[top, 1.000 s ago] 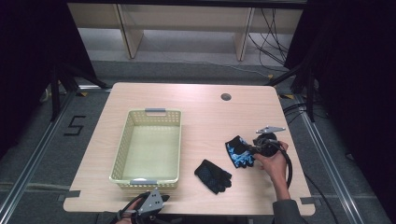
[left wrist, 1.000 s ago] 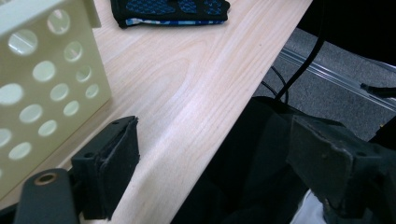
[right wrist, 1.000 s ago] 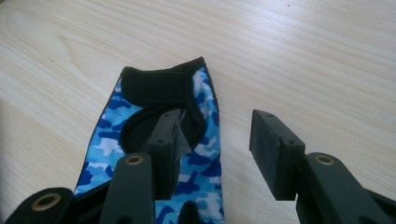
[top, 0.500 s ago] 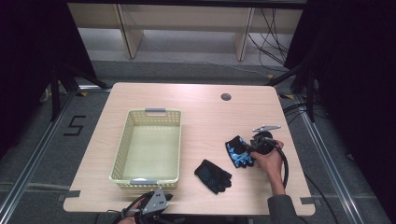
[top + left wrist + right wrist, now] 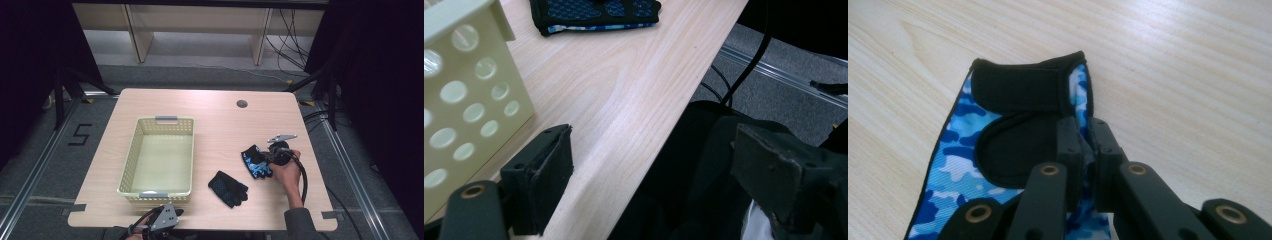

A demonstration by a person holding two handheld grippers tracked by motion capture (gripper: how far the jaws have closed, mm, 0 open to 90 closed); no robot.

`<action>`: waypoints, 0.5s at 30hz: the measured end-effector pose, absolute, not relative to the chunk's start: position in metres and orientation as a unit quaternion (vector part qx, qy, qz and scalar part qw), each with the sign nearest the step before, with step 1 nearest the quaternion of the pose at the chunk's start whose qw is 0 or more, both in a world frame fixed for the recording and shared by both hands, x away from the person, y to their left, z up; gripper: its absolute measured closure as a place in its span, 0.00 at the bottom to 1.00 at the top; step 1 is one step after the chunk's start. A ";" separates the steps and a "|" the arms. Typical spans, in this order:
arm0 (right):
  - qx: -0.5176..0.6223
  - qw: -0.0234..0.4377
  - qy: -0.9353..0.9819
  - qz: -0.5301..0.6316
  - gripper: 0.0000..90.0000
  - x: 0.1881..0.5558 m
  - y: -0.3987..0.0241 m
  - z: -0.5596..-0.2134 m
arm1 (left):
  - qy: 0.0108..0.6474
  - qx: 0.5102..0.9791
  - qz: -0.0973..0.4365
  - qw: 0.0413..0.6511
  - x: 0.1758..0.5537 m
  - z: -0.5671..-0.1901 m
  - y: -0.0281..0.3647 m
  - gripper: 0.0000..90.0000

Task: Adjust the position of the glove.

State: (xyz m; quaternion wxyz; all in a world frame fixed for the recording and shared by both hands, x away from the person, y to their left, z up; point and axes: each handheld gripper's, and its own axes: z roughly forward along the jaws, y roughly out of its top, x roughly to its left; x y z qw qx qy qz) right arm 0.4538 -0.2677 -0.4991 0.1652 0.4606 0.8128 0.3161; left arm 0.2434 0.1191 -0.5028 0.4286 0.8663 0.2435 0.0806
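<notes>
1. Presently, at the left of the high view, the left gripper [image 5: 162, 220] hangs at the near edge of the surface [image 5: 220, 125], just in front of the basket [image 5: 159, 156]. In the left gripper view its fingers [image 5: 541, 177] stand spread wide with nothing between them; one sits over the wood beside the basket wall, the other off the edge.
2. The basket is a pale yellow perforated tray, upright, its inside bare as far as the high view shows.
3. Right of the basket, well apart from it, a black glove [image 5: 228, 187] lies flat on the surface, untouched.
4. Further right, the blue camouflage glove [image 5: 255, 161] lies on the surface with the right gripper [image 5: 267, 159] at its edge. The right gripper view shows the fingers [image 5: 1070, 150] having just closed, pinching the glove's fabric near the black cuff strap; the rest of the glove appears to rest on the wood.
5. Judgement: the step in hand is the grasp of the camouflage glove, seemingly for transfer to the basket.
6. Judgement: the next move calls for a lift clear of the surface, then a carry leftward over the black glove and the basket rim, with the pinch kept firm, since the hold takes a thin edge of cloth that could slip.
</notes>
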 end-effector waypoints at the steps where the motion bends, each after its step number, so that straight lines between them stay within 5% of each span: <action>1: 0.461 0.165 0.813 0.316 0.96 0.454 -0.268 -0.499 | 0.244 0.866 0.081 0.429 0.243 -0.503 0.119 0.18; 15: 0.407 0.179 0.814 0.374 0.97 0.434 -0.269 -0.445 | 0.258 0.863 0.071 0.428 0.242 -0.503 0.128 0.18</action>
